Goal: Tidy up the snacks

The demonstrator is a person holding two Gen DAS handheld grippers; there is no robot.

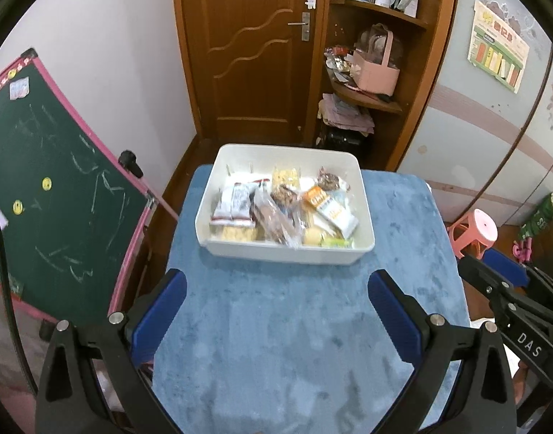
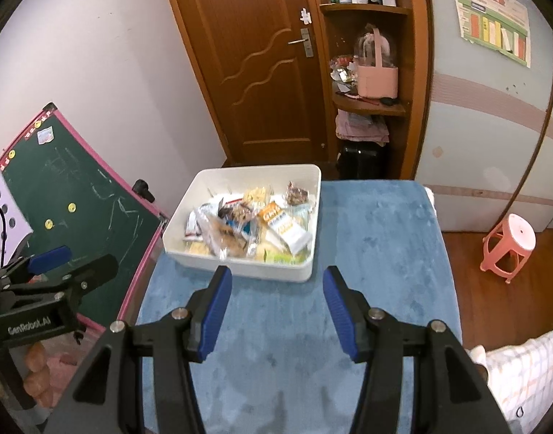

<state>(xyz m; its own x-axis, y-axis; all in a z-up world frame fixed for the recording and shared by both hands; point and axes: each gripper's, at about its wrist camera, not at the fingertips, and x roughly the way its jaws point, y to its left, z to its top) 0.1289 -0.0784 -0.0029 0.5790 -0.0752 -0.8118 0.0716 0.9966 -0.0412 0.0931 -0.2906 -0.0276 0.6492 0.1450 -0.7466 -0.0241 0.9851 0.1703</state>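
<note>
Both the left gripper [image 1: 276, 311] and right gripper [image 2: 276, 307] hang wide and empty over the blue counter [image 1: 294, 343], short of the white bin [image 1: 290, 251] heaped with snacks [image 1: 276, 209], so I'd guess a careless grab could snag several slippery wrappers.

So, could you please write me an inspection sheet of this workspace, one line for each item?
Surface: blue cloth covers the table; bare in front of the bin.
Job's things: white bin at the far end, holding mixed wrapped snacks.
Clutter: nothing seen on the cloth besides the bin.
Grippers: left tool open, empty; right tool open, empty; both short of the bin.
Cables: black cable at the left edge.
Surroundings: chalkboard, wooden door, corner shelves, pink stool.
</note>
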